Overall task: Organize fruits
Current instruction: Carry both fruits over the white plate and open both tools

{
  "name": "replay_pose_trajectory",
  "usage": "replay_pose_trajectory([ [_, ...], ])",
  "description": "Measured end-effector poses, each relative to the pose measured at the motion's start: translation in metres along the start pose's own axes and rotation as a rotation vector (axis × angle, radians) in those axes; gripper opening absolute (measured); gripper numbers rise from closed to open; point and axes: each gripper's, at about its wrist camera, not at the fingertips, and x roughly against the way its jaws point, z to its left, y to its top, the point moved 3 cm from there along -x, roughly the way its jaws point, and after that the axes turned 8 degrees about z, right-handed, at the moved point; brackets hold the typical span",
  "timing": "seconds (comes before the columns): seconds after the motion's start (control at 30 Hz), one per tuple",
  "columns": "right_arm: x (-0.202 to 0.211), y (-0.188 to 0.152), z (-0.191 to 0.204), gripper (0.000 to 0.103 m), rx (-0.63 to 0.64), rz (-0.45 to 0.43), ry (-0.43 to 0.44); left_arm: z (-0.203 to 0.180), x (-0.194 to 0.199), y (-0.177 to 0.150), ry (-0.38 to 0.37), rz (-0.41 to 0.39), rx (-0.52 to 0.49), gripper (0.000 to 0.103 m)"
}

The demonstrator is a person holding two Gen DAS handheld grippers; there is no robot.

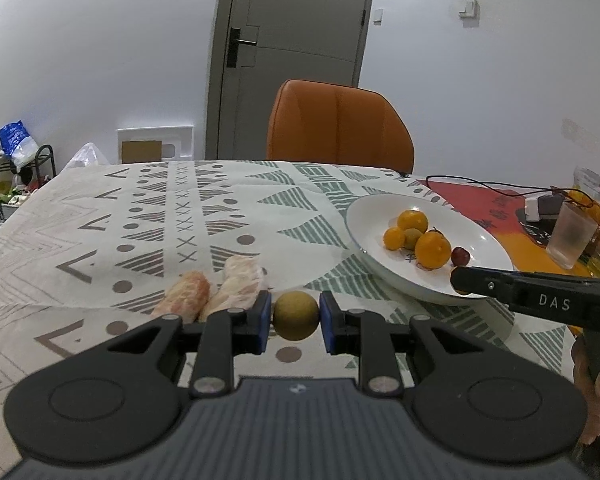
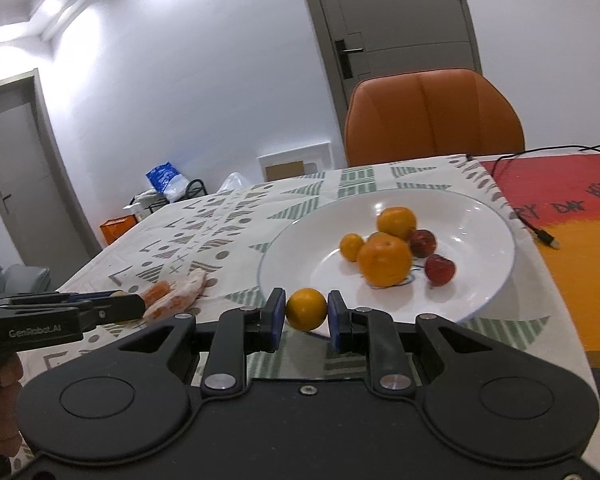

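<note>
The left gripper [image 1: 296, 318] is pinching a small greenish fruit [image 1: 295, 316] and the right gripper [image 2: 307, 311] a small orange [image 2: 306, 309], both light, round, slippery, gripped across their middles near the plate [image 2: 488, 216] rim.

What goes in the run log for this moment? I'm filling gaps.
left gripper: shut on greenish fruit | right gripper: shut on small orange | plate: holds fruit

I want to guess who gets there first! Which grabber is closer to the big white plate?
Right. The right gripper holds its small orange fruit just at the plate rim; the left gripper sits farther off, beside the peeled pieces.
</note>
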Motion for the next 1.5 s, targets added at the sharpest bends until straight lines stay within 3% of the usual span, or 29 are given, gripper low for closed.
replay_pose_trajectory([
  [0.4, 0.009, 0.001, -0.030, 0.021, -0.059, -0.034, -0.025, -0.030, -0.011, 0.010, -0.018, 0.005, -0.054, 0.024],
  [0.43, 0.009, 0.001, -0.032, 0.023, -0.065, -0.035, -0.027, -0.032, -0.012, 0.011, -0.019, 0.005, -0.058, 0.024],
  [0.53, 0.010, 0.000, -0.037, 0.043, -0.087, -0.033, -0.025, -0.038, -0.014, 0.014, -0.022, 0.005, -0.071, 0.024],
  [0.57, 0.011, -0.001, -0.038, 0.044, -0.089, -0.039, -0.025, -0.040, -0.015, 0.015, -0.022, 0.004, -0.075, 0.024],
  [1.5, 0.025, -0.005, -0.055, 0.045, -0.121, -0.062, -0.032, -0.090, -0.043, 0.045, -0.047, -0.023, -0.143, 0.026],
])
